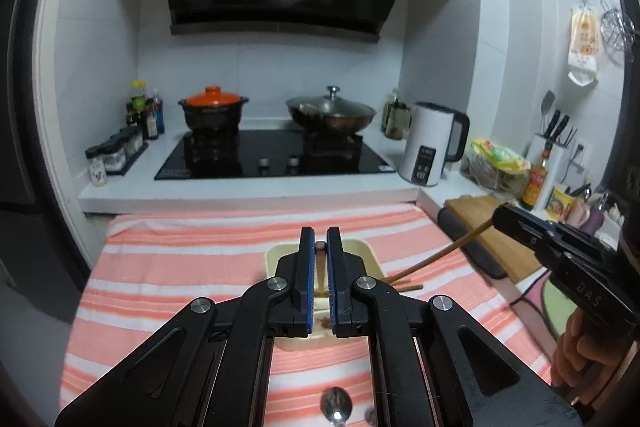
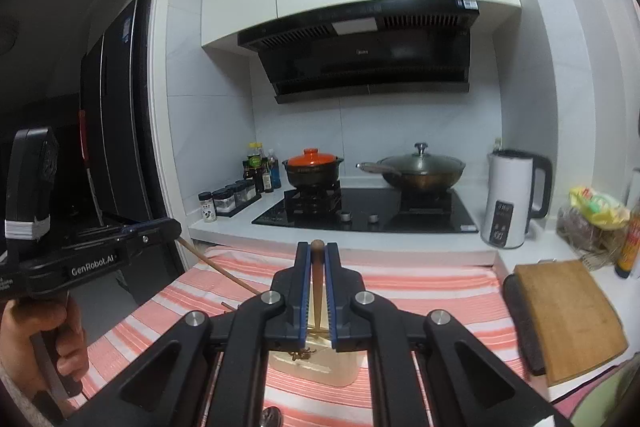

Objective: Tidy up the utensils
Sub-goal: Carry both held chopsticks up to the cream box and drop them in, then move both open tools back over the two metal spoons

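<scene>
My left gripper [image 1: 320,239] is shut on a brown wooden chopstick [image 1: 321,269] and holds it over a cream rectangular tray [image 1: 362,253] on the pink striped cloth. My right gripper [image 2: 318,253] is shut on another wooden chopstick [image 2: 317,279] above the same tray [image 2: 320,367]. In the left wrist view the right gripper [image 1: 500,217] shows at the right with its chopstick [image 1: 440,257] slanting down toward the tray. In the right wrist view the left gripper [image 2: 176,227] shows at the left with its chopstick [image 2: 220,267]. A metal spoon [image 1: 337,405] lies on the cloth near me.
Behind the cloth-covered table [image 1: 180,255] is a counter with a black hob, an orange-lidded pot [image 1: 214,109], a lidded wok [image 1: 331,113] and a white kettle [image 1: 434,143]. A wooden cutting board [image 2: 568,315] lies at the right. Spice jars [image 1: 116,151] stand at the left.
</scene>
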Motion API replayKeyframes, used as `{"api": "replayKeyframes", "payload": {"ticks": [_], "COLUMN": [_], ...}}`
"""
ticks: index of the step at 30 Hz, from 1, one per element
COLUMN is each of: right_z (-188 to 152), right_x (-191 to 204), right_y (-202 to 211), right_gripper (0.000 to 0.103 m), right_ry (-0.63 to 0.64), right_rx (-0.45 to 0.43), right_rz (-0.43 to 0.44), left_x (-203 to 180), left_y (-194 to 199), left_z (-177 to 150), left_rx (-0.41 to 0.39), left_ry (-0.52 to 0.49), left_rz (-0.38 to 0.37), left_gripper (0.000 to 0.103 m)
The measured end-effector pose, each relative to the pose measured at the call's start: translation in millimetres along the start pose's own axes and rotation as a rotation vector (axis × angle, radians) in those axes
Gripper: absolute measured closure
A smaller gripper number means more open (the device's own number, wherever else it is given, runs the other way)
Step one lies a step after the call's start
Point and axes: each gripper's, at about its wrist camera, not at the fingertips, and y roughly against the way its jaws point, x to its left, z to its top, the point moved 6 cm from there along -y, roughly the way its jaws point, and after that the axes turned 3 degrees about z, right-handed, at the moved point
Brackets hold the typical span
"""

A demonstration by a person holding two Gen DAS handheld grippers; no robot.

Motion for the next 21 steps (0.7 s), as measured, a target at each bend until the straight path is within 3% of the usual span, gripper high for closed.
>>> {"api": "replayKeyframes", "payload": {"ticks": [5, 10, 12, 13, 14, 15, 16, 17, 21], "right_z": [-31.4, -66.0, -75.5, -79.7, -83.2, -86.9, -90.6, -95.7, -136.6], "right_x": [-13.2, -20.3, -22.5, -23.5, -24.4, -26.0, -28.1, -30.2, -41.9], "right_y": [-53.6, -73.9, -73.8, -70.7, -68.2, -63.0, -56.7, -45.6, -13.6], "right_gripper": [0.096, 0.096, 0.093, 0.092, 0.079, 0.067, 0.042, 0.037, 0.037], "right_ry": [-0.057, -0.095, -0.115, -0.121, -0.126, -0.132, -0.137, -0.137, -0.117], "right_rx": [0.136, 0.216, 0.226, 0.229, 0.232, 0.229, 0.217, 0.203, 0.254], "right_rz": [0.022, 0.03, 0.04, 0.038, 0.039, 0.035, 0.029, 0.016, -0.031], "left_x": [-0.2, -1.4, -2.3, -2.0, -1.0, 0.3, 2.0, 4.9, 23.7], "left_y": [-34.4, -47.6, -44.3, -41.8, -35.7, -29.7, -22.7, -15.2, -0.8], "left_z": [-23.9, -55.1, -69.8, -76.8, -86.9, -95.6, -105.8, -119.7, -183.5], "left_rx": [0.11, 0.184, 0.209, 0.221, 0.229, 0.23, 0.229, 0.237, 0.328], "left_ry": [-0.015, -0.022, -0.024, -0.023, -0.023, -0.026, -0.032, -0.039, -0.023], "left_rz": [-0.002, -0.012, -0.036, -0.044, -0.045, -0.042, -0.037, -0.029, 0.019], "left_gripper": [0.099, 0.096, 0.081, 0.058, 0.032, 0.024, 0.016, 0.014, 0.01]}}
